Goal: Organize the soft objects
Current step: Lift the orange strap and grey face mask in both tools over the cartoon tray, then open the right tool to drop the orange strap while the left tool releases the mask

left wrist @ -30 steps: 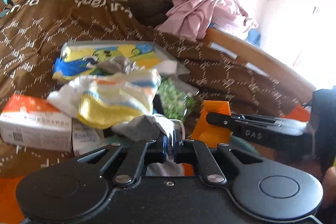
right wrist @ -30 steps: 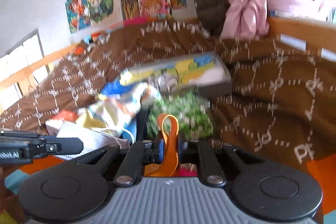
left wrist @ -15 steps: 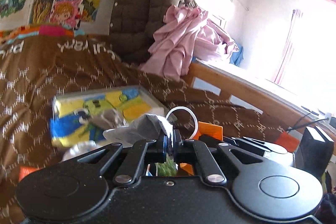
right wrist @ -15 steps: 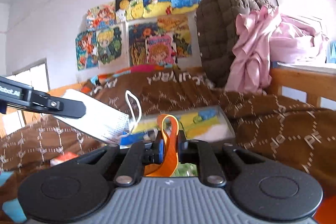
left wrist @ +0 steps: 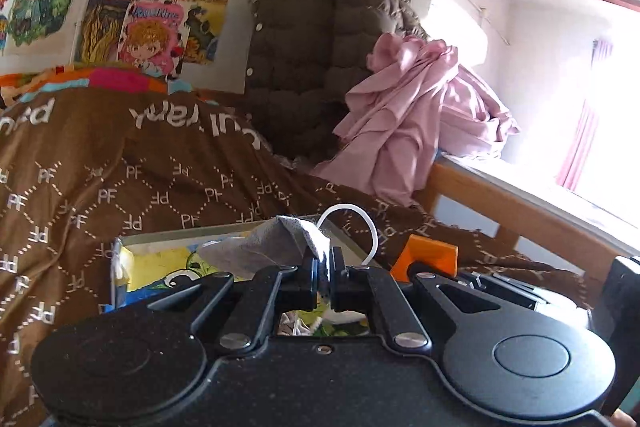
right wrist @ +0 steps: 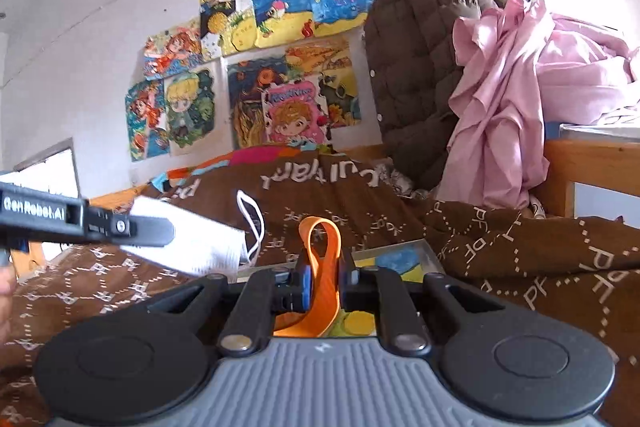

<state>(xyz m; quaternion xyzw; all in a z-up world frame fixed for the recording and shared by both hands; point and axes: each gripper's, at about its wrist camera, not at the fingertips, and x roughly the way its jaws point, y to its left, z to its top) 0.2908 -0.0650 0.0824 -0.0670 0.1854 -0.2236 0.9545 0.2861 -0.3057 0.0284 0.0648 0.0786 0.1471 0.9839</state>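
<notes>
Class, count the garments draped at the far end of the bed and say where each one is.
2. A brown quilted jacket hangs against the wall; a pink garment is heaped beside it on the wooden bed rail, overlapping its edge. More may lie hidden underneath.

A white pleated face mask (right wrist: pixel 192 247) hung in the air above the brown bed cover, pinched at one end by the left hand-held gripper (left wrist: pixel 325 273), its white ear loop (right wrist: pixel 250 223) dangling free. An orange strap (right wrist: pixel 320 267), folded into an upright loop, stood clamped between the fingers of the right hand-held gripper (right wrist: pixel 324 281).
</notes>
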